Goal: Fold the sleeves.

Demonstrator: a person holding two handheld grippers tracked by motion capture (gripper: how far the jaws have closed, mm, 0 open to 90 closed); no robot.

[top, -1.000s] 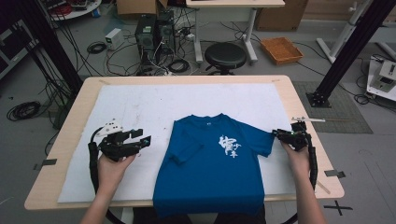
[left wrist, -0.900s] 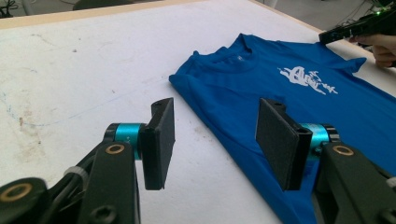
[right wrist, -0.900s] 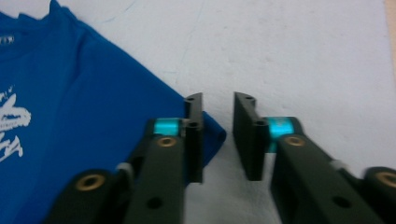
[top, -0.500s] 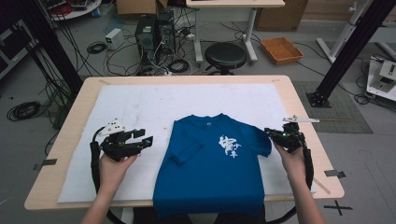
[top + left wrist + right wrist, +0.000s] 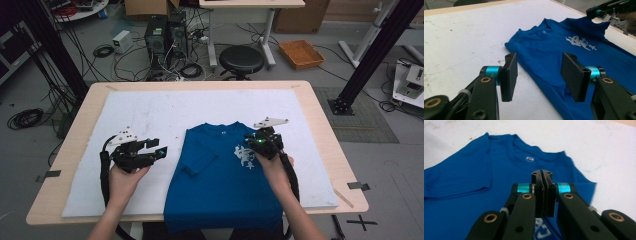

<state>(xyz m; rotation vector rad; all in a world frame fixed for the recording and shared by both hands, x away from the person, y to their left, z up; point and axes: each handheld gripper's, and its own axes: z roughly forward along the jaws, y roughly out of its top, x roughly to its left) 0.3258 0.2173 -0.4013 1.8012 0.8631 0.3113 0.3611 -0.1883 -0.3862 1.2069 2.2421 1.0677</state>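
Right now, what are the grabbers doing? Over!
Left gripper open beside blue T-shirt. Right gripper shut on its sleeve, over the print. Nothing blocking.

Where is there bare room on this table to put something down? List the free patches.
Free: the white mat between the table's far edge and the blue T-shirt collar; the mat's right strip beyond the right gripper. Crowded: the near middle, under the shirt, and the left gripper beside its folded sleeve.

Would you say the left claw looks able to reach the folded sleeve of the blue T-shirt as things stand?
Probably yes: the left claw is open, just beside the folded sleeve of the blue T-shirt, with nothing between them.
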